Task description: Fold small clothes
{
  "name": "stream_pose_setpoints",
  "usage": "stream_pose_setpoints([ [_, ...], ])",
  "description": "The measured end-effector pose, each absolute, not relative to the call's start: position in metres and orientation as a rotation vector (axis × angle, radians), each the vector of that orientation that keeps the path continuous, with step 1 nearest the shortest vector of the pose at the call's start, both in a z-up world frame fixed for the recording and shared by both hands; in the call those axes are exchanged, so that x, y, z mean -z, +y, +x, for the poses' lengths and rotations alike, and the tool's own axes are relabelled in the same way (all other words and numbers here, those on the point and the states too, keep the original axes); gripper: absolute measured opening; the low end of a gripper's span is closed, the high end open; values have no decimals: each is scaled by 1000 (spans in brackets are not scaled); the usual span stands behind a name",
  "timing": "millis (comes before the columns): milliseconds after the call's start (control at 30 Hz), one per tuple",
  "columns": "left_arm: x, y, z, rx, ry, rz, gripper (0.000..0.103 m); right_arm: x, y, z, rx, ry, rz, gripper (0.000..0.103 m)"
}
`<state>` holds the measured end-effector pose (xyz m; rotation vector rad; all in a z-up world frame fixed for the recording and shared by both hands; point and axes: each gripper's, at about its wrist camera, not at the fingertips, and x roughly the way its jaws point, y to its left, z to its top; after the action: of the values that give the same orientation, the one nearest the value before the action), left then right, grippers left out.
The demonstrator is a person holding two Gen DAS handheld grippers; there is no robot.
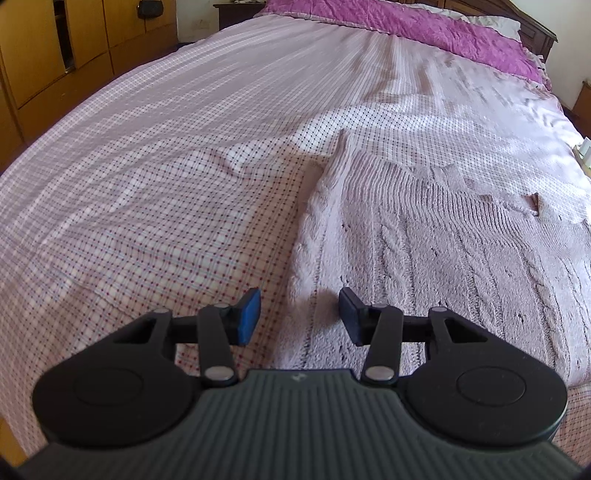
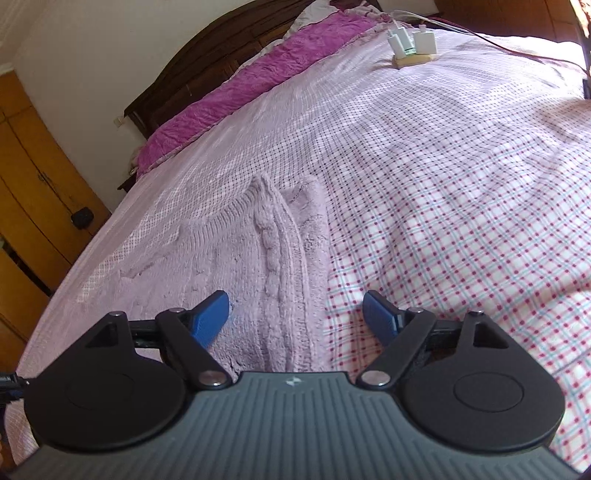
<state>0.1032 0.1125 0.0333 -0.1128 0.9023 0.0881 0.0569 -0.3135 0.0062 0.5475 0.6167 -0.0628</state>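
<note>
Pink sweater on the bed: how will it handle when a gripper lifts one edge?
The sweater is a thick cable knit lying limp, so it will probably drape and sag. Its fuzzy surface likely grips the pads. It may drag on the sheet.

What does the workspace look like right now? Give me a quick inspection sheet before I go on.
Surface: bed under a wrinkled pink checked sheet.
Job's things: pale pink knit sweater lying flat.
Clutter: white chargers on a small block on the bed.
Grippers: left gripper open at the sweater's left edge; right gripper open at its right edge.
Cables: thin wires from the chargers.
Surroundings: purple quilt, dark headboard, wooden wardrobe.
</note>
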Motion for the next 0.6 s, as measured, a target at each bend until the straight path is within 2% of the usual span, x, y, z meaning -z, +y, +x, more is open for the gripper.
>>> stream_pose_setpoints([
  [100,-32,111,104,-89,906,-105,48,-6,-310,60,-22,628,586,83],
  [400,-31,111,106,-92,915,-106,48,7,-323,58,-50,591,768,49],
  [600,-29,110,107,-93,919,-102,48,9,-329,54,-90,543,864,49],
])
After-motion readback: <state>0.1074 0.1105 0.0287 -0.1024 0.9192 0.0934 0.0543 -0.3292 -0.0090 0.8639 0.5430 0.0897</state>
